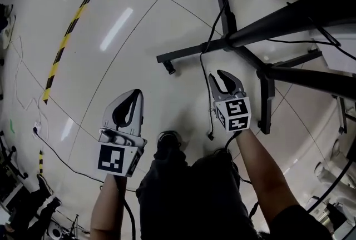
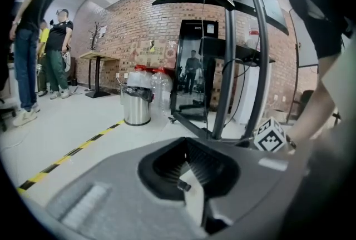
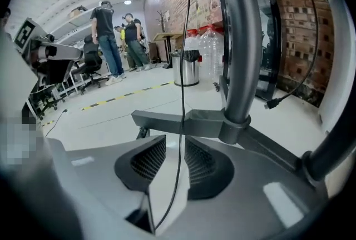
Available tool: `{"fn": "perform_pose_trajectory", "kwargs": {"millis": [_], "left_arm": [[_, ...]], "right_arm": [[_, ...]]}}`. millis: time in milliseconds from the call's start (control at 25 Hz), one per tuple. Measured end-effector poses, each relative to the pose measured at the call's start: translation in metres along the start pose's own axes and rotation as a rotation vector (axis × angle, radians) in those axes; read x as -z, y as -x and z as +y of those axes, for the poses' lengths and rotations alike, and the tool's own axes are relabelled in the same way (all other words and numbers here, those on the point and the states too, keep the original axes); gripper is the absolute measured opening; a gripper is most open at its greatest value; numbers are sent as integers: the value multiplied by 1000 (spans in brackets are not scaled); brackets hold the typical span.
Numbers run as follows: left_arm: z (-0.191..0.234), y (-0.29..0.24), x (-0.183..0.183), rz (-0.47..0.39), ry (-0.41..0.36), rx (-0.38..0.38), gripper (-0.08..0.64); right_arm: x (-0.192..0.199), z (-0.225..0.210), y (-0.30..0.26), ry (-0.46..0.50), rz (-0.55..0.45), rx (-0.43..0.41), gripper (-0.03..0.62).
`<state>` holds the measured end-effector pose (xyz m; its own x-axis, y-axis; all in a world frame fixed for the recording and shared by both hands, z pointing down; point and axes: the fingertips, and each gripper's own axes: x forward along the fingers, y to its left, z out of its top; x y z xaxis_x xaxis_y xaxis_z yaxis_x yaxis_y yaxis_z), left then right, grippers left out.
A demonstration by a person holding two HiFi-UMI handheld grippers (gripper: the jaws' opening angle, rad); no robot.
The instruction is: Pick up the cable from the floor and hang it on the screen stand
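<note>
One silver metal bin (image 2: 137,106) with a black liner stands on the pale glossy floor (image 1: 111,66), its contents hidden. A thin black cable (image 3: 181,94) hangs beside the black metal screen stand (image 3: 239,66) and passes between the right gripper's (image 3: 174,139) spread jaws. The left gripper (image 1: 136,94), pressed together and empty, tilts floorward alongside.

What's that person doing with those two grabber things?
A person stands by the stand with a gripper in each hand. The right gripper is open, and a thin black cable that hangs down by the stand runs between its jaws without being pinched. The left gripper is shut and empty, held off to the side.
</note>
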<state>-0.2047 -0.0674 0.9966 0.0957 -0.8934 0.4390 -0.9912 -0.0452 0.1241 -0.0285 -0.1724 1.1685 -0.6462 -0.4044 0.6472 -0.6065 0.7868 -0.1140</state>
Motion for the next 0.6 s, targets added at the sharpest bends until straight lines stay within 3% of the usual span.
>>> {"fn": "perform_pose_trajectory", "kwargs": {"millis": [120, 400, 600], "left_arm": [[3, -8, 19, -8, 3, -5, 6], [4, -26, 44, -23, 4, -14, 6], [-1, -43, 57, -19, -8, 15, 6]], "right_arm": [[23, -2, -23, 6, 43, -22, 109], [72, 5, -70, 138, 198, -91, 109], [81, -4, -95, 115, 212, -103, 133]]}}
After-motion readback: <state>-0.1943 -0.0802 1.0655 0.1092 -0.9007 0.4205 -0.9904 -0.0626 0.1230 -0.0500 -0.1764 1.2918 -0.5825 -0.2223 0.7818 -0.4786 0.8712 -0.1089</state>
